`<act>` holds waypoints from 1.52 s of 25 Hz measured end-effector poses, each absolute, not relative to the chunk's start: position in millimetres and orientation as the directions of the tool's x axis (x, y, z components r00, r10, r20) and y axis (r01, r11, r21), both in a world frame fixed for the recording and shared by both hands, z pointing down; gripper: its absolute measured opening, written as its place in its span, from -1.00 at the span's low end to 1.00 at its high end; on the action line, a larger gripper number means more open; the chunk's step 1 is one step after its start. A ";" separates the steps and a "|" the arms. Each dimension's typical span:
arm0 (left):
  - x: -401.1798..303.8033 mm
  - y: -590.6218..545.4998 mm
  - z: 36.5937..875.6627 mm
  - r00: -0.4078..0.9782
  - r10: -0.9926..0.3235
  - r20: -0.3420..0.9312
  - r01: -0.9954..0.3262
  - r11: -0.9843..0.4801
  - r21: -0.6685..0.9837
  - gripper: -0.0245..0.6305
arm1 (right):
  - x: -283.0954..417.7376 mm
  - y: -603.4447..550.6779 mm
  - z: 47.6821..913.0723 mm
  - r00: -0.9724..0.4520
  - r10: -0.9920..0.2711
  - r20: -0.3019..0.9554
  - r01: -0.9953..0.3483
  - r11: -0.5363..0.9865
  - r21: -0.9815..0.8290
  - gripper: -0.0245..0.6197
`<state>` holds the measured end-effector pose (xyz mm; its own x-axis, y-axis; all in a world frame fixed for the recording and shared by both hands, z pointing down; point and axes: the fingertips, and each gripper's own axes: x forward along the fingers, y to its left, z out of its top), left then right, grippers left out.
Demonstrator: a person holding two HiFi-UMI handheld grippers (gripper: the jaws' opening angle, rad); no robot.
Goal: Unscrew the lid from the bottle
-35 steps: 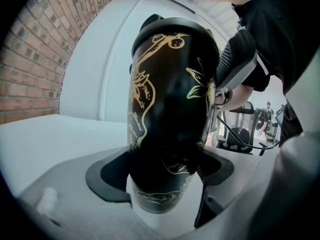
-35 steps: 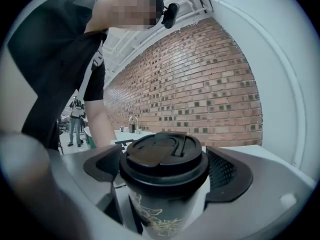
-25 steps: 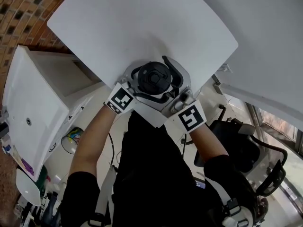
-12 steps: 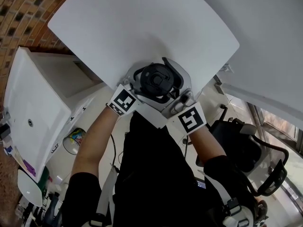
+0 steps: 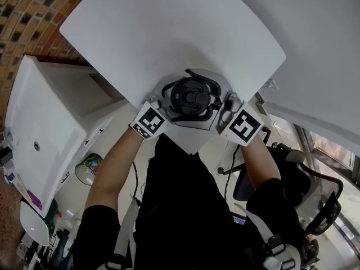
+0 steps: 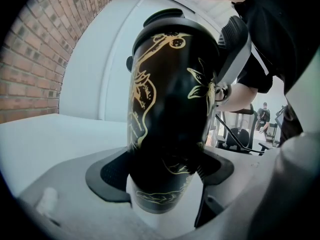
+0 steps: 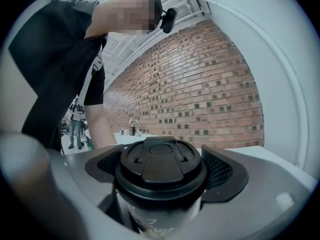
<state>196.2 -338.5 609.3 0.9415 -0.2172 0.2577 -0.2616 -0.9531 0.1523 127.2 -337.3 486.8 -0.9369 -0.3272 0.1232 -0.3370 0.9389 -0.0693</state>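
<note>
At the near corner of the white tabletop (image 5: 169, 32), head view: black lid (image 5: 191, 94) seen from straight above, whatever is below it is hidden. Left gripper (image 5: 179, 101) comes in from lower left, right gripper (image 5: 203, 103) from lower right. Both sets of black jaws curve round the same spot, one on each side of the lid. Two bare forearms run down to the bottom of the frame.

Left gripper view: black bottle (image 6: 170, 109) with gold line drawings fills the centre and stands between the jaws, top leaning slightly right. Both pads press on its lower body, so this gripper is clamped on the bottle. One jaw of the right gripper shows at upper right, up at lid height. The base sits low in frame against something white; can't tell if it rests on the tabletop. Brick wall (image 6: 35, 59) on the left.

Right gripper view: lid dead centre between the jaws, flip tab on top. The jaws have just been closing with the lid between them. Pads sit against the rim on both sides, so it's gripping the lid. A strip of gold-printed bottle shows under the rim. Brick wall behind, the person's arm (image 7: 100, 124) at left.
</note>
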 end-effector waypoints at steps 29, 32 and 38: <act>184.3 -339.2 616.1 0.915 -0.267 0.304 -0.312 -0.944 0.111 0.35 | 211.5 -351.3 448.0 -0.824 -0.563 -0.069 -0.537 0.813 -0.225 0.57; 174.3 -336.6 619.8 0.903 -0.279 0.326 -0.333 -0.935 0.120 0.35 | 213.2 -348.9 443.3 -0.816 -0.571 -0.088 -0.542 0.809 -0.227 0.57; 153.5 -325.4 621.5 0.876 -0.330 0.352 -0.398 -0.907 0.141 0.34 | 207.4 -340.3 442.0 -0.819 -0.567 -0.090 -0.538 0.812 -0.225 0.57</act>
